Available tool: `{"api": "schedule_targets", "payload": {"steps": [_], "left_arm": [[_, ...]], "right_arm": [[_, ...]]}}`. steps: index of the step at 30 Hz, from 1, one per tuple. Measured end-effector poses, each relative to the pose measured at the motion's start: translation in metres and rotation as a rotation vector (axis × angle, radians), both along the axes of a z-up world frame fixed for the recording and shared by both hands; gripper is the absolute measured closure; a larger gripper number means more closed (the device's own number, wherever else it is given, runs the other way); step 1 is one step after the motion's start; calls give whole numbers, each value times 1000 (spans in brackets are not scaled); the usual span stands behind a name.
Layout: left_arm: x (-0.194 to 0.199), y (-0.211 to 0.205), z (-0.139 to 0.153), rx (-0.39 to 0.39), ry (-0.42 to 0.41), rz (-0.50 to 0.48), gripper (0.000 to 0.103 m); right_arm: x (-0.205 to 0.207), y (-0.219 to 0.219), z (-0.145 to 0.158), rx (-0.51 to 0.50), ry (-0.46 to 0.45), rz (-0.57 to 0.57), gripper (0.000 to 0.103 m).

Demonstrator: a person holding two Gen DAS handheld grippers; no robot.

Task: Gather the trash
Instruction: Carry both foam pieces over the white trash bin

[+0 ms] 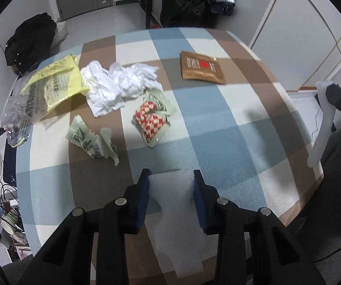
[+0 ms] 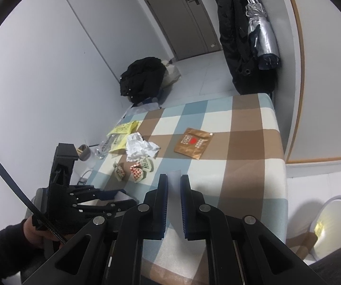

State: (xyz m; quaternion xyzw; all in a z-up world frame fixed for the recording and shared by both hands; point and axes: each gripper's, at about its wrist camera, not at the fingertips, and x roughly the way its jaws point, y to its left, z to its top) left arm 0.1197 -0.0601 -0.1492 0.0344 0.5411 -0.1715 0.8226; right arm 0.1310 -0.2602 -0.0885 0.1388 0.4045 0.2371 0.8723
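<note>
Left wrist view: left gripper (image 1: 170,178) jaws wide, empty, facing checkered wrapper (image 1: 150,118) mid-tabletop (image 1: 218,123); right gripper (image 2: 174,182) jaws narrow (nothing evidently held).

The left wrist view looks down across the checked bench (image 1: 218,118) from close above its near edge. The right wrist view looks from higher and further back. Both share the brown packet (image 1: 202,67).

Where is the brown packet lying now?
The brown packet lies flat on the checked tablecloth, apart at the far right, right of the crumpled white paper.
</note>
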Motion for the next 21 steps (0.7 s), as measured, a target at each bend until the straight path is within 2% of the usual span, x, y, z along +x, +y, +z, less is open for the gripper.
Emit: {"api": "schedule_targets", "payload": {"steps": [3, 13, 21], "left_arm": [[0, 5, 9, -40, -13, 18, 73], [7, -9, 35, -102, -52, 31, 73], [24, -51, 86, -215, -125, 7, 73]], "right_arm": [[-2, -2, 4, 9, -14, -1, 94], [2, -20, 24, 4, -77, -22, 94], [9, -64, 55, 42, -138, -98, 94]]}}
